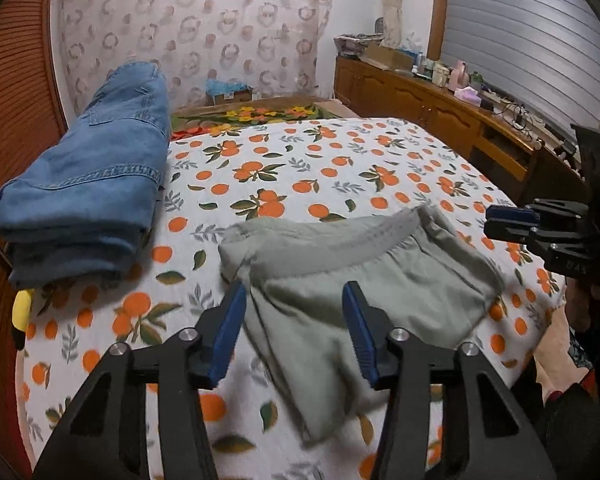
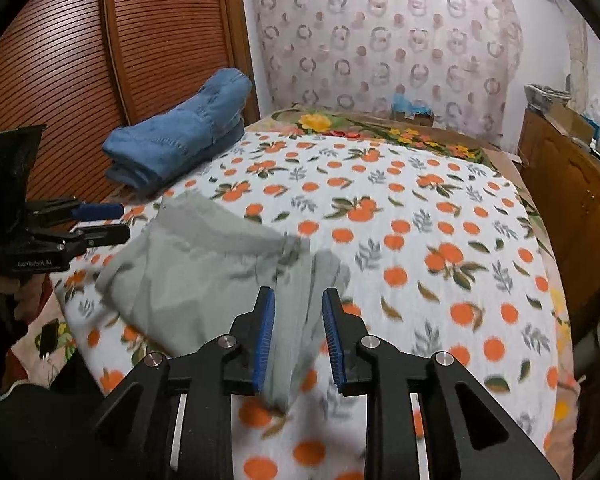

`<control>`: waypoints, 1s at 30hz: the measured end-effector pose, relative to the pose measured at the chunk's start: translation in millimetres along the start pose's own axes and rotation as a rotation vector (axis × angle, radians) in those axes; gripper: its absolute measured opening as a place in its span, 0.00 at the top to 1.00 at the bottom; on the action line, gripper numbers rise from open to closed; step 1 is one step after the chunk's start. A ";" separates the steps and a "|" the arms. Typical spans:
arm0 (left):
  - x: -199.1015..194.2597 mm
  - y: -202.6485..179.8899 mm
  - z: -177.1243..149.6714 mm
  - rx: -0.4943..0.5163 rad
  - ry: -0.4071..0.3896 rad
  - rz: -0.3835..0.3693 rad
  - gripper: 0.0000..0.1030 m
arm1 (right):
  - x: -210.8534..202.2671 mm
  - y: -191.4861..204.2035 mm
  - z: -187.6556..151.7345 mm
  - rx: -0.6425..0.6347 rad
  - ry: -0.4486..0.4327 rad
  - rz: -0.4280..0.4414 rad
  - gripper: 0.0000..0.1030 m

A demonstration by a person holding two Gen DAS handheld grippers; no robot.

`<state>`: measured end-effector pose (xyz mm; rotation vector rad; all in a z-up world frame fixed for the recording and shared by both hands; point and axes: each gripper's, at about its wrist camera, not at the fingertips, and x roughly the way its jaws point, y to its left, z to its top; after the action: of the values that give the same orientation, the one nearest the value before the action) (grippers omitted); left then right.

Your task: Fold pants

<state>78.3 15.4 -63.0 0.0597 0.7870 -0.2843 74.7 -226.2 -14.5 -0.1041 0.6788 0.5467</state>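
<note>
Both claws parted and empty above grey pants (image 1: 364, 276), orange-print bedspread (image 1: 300, 168), folded jeans (image 1: 96, 184), louvred wardrobe (image 2: 60, 60)

The bedspread (image 1: 340, 168) is white and printed all over with orange fruit and green and grey leaves. Taken from it as landmark, the pants (image 1: 340, 280) lying on its near part are a plain pale grey-green, with a lighter grey waistband. On its far left corner a folded stack of jeans (image 1: 92, 184) is seen — mid-blue denim with paler stitching. Beyond its far edge a brown blanket (image 1: 260, 114) with yellow and red flowers is shown, and behind that a sheer curtain (image 1: 196, 28) patterned with dusky pink rings. To its left, the slatted doors (image 2: 80, 64) are reddish brown; to its right, the cabinet (image 1: 420, 96) is honey-brown wood. The gripper pads (image 1: 230, 336) are blue — on black frames.
</note>
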 end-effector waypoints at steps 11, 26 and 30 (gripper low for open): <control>48.6 11.9 5.5 -0.020 0.073 -0.014 0.60 | 62.1 1.0 24.2 -0.002 0.078 0.028 0.71; 9.1 -5.3 23.3 0.052 -0.107 -0.003 0.88 | 52.0 0.5 28.0 -0.016 -0.043 0.039 0.94; 26.9 -1.6 30.2 0.046 -0.061 0.030 0.88 | 65.8 -2.5 29.0 -0.002 -0.009 0.014 0.93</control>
<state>116.7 2.9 -60.5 0.1054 0.7181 -0.2742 134.9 -191.3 -33.0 -0.0987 0.6705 0.5607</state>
